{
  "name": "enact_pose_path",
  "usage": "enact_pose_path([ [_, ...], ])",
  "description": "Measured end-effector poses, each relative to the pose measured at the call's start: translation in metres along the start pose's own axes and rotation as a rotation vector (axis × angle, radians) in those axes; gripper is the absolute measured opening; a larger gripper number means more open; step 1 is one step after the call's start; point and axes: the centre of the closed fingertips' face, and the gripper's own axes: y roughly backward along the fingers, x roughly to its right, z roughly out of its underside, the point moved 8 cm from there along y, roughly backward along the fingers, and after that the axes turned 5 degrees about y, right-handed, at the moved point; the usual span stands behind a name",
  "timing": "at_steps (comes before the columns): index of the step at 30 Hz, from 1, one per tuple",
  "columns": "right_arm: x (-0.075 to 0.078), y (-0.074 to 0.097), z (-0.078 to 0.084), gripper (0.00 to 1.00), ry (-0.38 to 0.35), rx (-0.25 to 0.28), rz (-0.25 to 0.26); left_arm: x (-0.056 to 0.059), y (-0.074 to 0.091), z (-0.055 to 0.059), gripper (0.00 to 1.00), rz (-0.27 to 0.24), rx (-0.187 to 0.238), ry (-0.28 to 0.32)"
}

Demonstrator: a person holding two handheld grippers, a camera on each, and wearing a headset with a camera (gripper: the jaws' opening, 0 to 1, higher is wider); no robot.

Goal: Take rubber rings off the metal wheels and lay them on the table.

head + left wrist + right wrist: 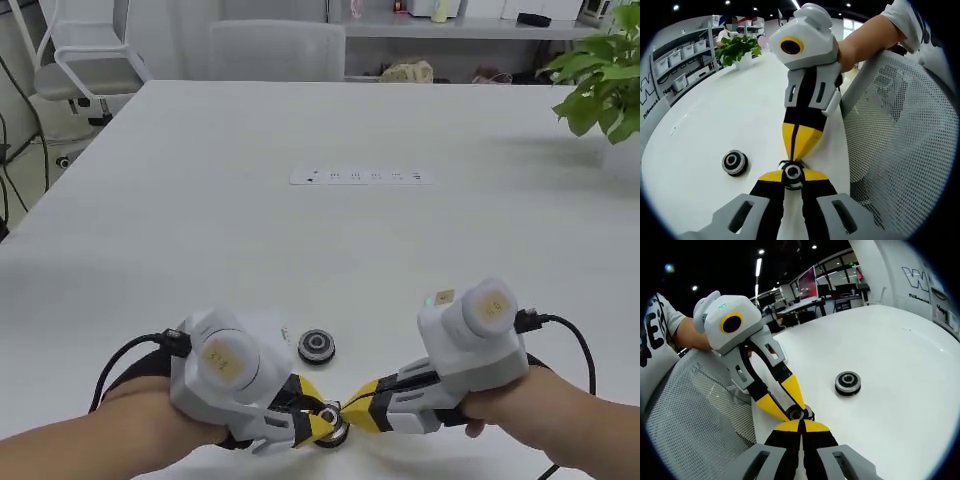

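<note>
2 wheels in play. Wheel #1 [799, 413] is off the table [330, 240], held low at the near edge btwn both grippers. Wheel #2 [317, 345] sits flat on the tabletop just beyond them, untouched, dark band round it, so prob ring on.

Left gripper [792, 176]: fingers clenched on wheel #1, one yellow tip each side of it, hub facing its cam. Reads as the anchor: clamps the metal so the wheel can't spin or slide while the other side pulls.

Right gripper [801, 426]: comes in head-on from the opposite side, jaws squeezed together to a point right at the rim. Looks nipped on the edge of the rubber ring [786, 166], but can't confirm rubber is actually btwn the pads, too small.

Tip-to-tip layout makes sense: opposing pull, one holds, one peels. Lifting it gives the ring clearance to roll off the rim.

Est. progress: early. Ring looks seated on wheel #1, none laid down yet afaict.

Next prob needs a pull away + slight roll over the rim. Risks: thin bite slips off the rubber, or the wheel twists out of the left clamp.
</note>
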Motion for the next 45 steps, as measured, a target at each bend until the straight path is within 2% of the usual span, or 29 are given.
enact_pose_path([
  [19, -0.005, -0.004, -0.003, 0.0, 0.032, 0.011, -0.01, 0.0, 0.0, 0.0, 0.08, 0.0, -0.001, -0.001],
  [20, -0.006, -0.005, -0.004, 0.0, 0.033, 0.025, -0.018, 0.0, 0.0, 0.0, 0.08, 0.0, -0.001, 0.0],
  [21, -0.007, -0.006, -0.008, 0.0, 0.027, 0.064, -0.032, 0.0, 0.0, 0.0, 0.08, 0.001, 0.0, 0.0],
  [22, -0.015, -0.006, -0.011, 0.0, -0.001, 0.076, -0.089, 0.0, -0.001, 0.0, 0.08, 0.0, 0.0, -0.002],
  [23, -0.011, -0.006, -0.012, 0.0, 0.059, 0.056, -0.036, 0.0, -0.001, 0.0, 0.08, 0.0, 0.0, -0.003],
  [24, -0.01, -0.006, -0.011, 0.0, 0.107, 0.035, -0.026, 0.0, -0.001, 0.0, 0.08, 0.0, 0.001, -0.001],
  [25, -0.011, -0.007, -0.011, 0.0, 0.117, 0.039, -0.026, 0.0, -0.001, 0.0, 0.08, 0.0, 0.002, -0.001],
  [28, -0.008, -0.006, -0.008, 0.0, 0.097, 0.039, -0.027, 0.0, -0.001, 0.0, 0.08, 0.0, 0.002, -0.002],
  [45, -0.004, -0.003, -0.001, 0.0, 0.09, 0.031, -0.018, 0.0, -0.001, 0.0, 0.08, 0.01, 0.02, -0.003],
])
